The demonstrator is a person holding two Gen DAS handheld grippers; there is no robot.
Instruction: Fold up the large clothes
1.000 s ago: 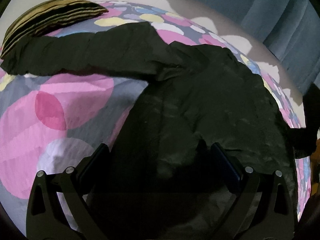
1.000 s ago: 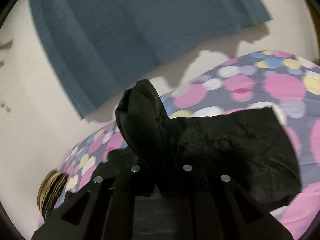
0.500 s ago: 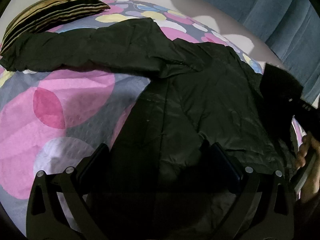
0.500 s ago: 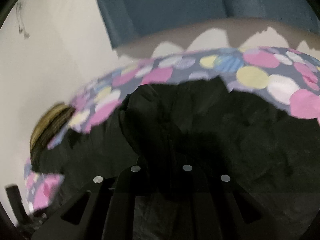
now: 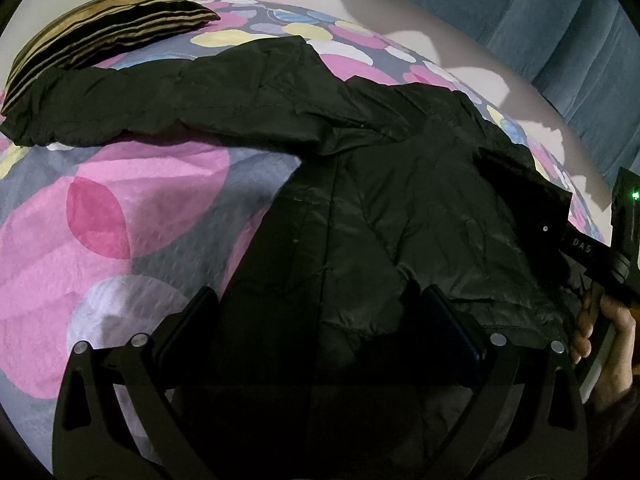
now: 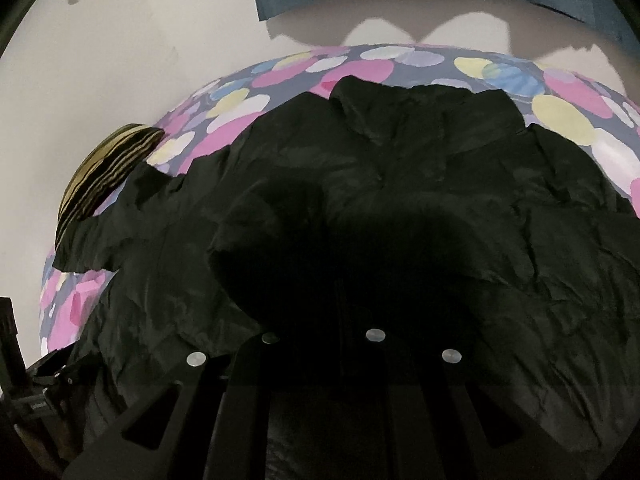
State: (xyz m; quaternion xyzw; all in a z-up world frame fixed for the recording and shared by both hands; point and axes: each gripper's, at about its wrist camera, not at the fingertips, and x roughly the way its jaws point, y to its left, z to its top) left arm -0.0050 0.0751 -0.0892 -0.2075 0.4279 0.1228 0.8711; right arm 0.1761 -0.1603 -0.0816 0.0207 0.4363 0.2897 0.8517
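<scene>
A large black padded jacket (image 5: 380, 208) lies spread on a bed with a pink, grey and pastel dotted cover (image 5: 120, 232). One sleeve (image 5: 160, 96) stretches left toward a striped pillow. My left gripper (image 5: 320, 320) is open, its jaws wide apart over the jacket's near hem. My right gripper (image 6: 322, 320) is shut on the jacket's other sleeve (image 6: 280, 248) and holds it low over the jacket's body (image 6: 460, 184). The right gripper also shows at the right edge of the left wrist view (image 5: 552, 220), with the sleeve cuff laid on the jacket.
A gold and black striped pillow (image 5: 100, 36) lies at the bed's far left corner. A pale wall (image 6: 120, 60) and blue curtains (image 5: 560, 20) stand behind the bed. A hand (image 5: 608, 328) holds the right gripper's handle.
My right gripper has carried the sleeve from high above the bed's right side down and inward over the jacket's body. My left gripper has stayed open over the hem.
</scene>
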